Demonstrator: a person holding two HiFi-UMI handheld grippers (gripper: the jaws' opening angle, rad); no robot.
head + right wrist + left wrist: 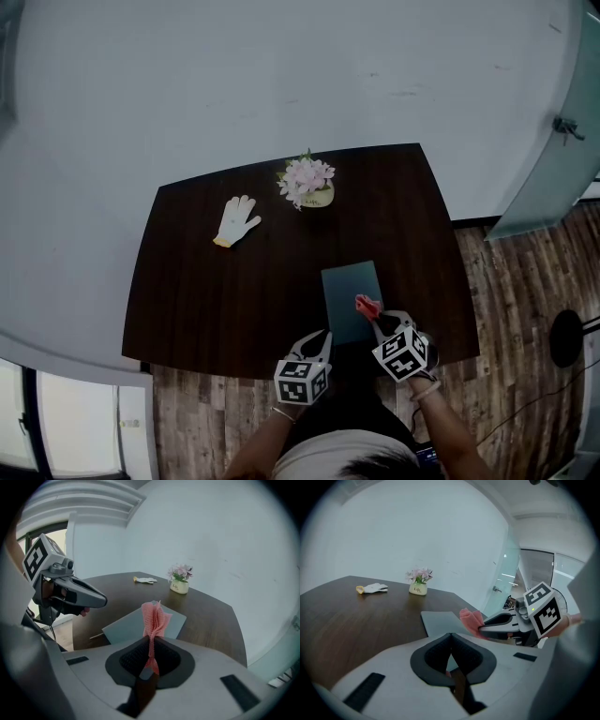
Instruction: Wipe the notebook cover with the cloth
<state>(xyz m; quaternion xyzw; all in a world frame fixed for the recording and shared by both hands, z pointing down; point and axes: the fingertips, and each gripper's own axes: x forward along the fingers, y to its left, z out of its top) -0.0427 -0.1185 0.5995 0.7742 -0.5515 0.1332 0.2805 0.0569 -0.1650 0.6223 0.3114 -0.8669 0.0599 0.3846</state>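
A grey-green notebook point(352, 298) lies flat near the front edge of the dark wooden table point(216, 291). My right gripper point(373, 317) is shut on a pink cloth point(154, 619), whose bunched end point(366, 305) sticks up just above the notebook's point(140, 623) right half. My left gripper point(323, 336) hovers at the table's front edge beside the notebook's point(438, 622) near left corner, its jaws closed together with nothing between them. In the left gripper view the cloth point(471, 619) shows in the right gripper's jaws.
A small pot of pink flowers point(307, 183) stands at the back of the table. A white glove point(236, 220) lies to its left. Wooden floor point(525, 309) surrounds the table, and a glass panel point(562, 141) stands at the right.
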